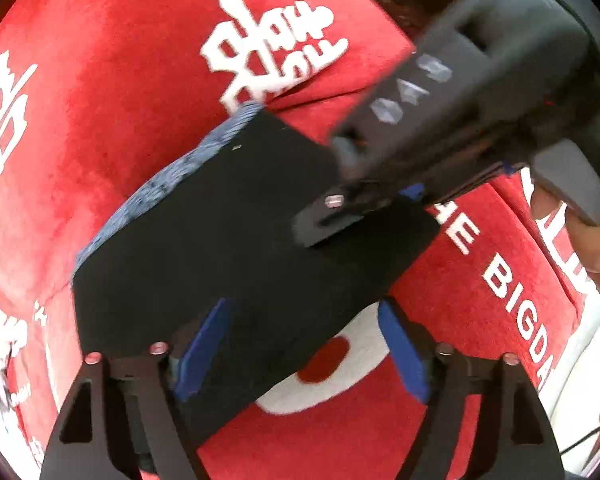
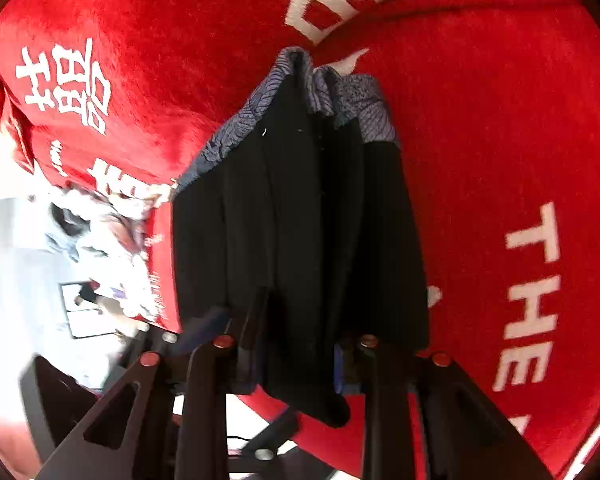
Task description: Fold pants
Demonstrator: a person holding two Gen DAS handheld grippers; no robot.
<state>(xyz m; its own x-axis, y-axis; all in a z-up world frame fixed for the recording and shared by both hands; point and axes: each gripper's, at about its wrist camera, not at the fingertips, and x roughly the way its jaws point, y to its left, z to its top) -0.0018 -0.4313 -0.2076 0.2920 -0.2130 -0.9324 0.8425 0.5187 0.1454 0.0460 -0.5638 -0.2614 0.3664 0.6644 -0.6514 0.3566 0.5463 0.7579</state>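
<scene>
The black pants (image 1: pixel 220 232) with a blue-grey patterned lining lie folded into a compact rectangle on the red blanket (image 1: pixel 120 100). My left gripper (image 1: pixel 300 348) is open, its blue pads (image 1: pixel 202 350) on either side of the near edge of the pants. My right gripper (image 2: pixel 296 348) is shut on the near edge of the pants (image 2: pixel 300 220), whose cloth bunches between its fingers. In the left wrist view the right gripper's black body (image 1: pixel 460 100) reaches in from the upper right onto the pants, held by a hand (image 1: pixel 596 248).
The red blanket carries white characters (image 1: pixel 268 44), white letters (image 2: pixel 532 292) and a white ring with a red dot (image 1: pixel 324 364). Beyond its left edge in the right wrist view lie a bright floor and clutter (image 2: pixel 80 272).
</scene>
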